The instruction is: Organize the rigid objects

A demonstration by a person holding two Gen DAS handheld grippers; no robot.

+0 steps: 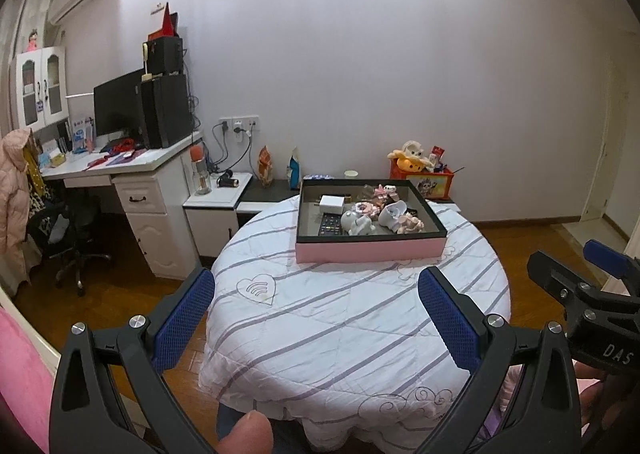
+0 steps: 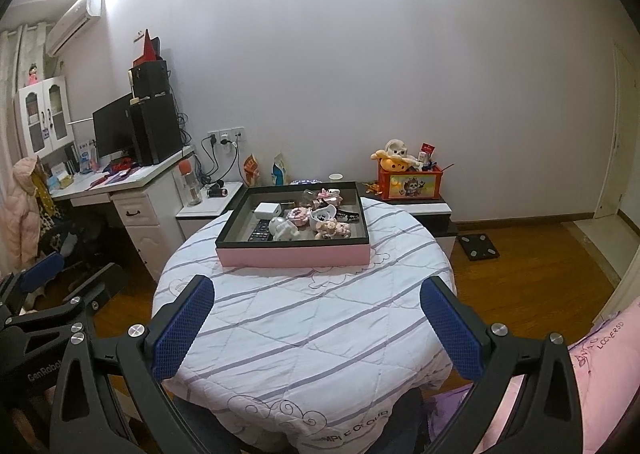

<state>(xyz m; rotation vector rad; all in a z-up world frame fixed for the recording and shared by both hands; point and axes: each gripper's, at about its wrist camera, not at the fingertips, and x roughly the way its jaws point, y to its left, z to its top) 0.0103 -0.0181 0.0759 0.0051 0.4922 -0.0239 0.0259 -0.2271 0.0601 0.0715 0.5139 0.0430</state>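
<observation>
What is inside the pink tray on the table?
In the tray: a white box, a black remote, a white figurine, a white cup, pink toys and small trinkets. Anything under this pile is hidden.

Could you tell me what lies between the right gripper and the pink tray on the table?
Only bare striped quilt: nothing rests between the right gripper, jaws open, and the pink tray. The right wrist view shows this plainly.
</observation>
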